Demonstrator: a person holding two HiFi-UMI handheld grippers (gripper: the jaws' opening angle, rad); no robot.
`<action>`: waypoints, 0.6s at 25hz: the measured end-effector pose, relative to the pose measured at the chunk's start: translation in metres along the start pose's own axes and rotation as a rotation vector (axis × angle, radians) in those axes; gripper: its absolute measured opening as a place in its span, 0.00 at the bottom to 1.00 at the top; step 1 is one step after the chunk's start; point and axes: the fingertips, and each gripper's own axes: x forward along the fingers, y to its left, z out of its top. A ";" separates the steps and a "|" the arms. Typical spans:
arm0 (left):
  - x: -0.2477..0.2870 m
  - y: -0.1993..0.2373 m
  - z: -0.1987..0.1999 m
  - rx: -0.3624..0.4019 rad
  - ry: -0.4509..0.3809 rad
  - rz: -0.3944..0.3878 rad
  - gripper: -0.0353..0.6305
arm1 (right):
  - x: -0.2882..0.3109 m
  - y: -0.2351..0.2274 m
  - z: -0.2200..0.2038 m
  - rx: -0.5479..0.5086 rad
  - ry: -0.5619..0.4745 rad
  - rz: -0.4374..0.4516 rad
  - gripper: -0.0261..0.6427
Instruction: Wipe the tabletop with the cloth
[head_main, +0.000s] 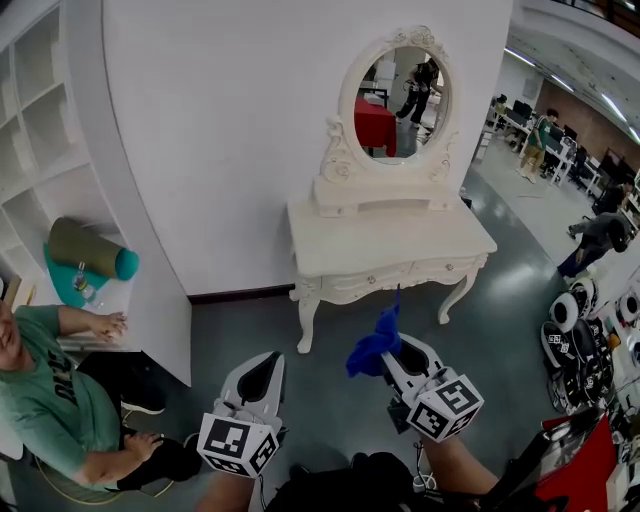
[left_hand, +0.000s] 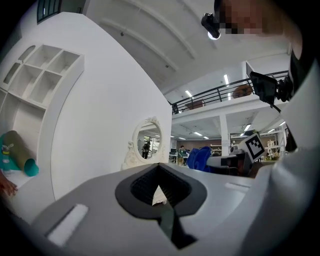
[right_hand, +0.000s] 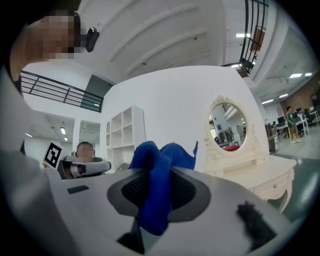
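Though small overhead, cloth (right_hand: 156, 167) in right gripper (head_main: 393, 352)

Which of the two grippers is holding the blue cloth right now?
The right gripper, on the head view's right: its jaws pinch the blue cloth. The left gripper is shut on nothing.

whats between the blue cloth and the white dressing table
Only bare dark grey floor, in the head view: the right gripper holds the crumpled blue cloth short of the ornate white dressing table.

left gripper (head_main: 265, 366): pale grey shell, black ribbed lining | right gripper (head_main: 400, 352): same | both: rear cubes (head_main: 237, 443) with black-and-white square markers
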 end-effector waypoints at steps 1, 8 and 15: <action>-0.002 0.001 -0.002 -0.002 0.004 -0.012 0.06 | 0.001 0.003 -0.001 -0.001 0.002 -0.004 0.18; 0.002 0.014 -0.012 -0.023 0.030 -0.039 0.06 | 0.021 0.004 -0.007 0.010 0.020 0.006 0.18; 0.043 0.031 -0.011 -0.031 0.030 0.014 0.06 | 0.054 -0.035 -0.008 0.032 0.022 0.049 0.18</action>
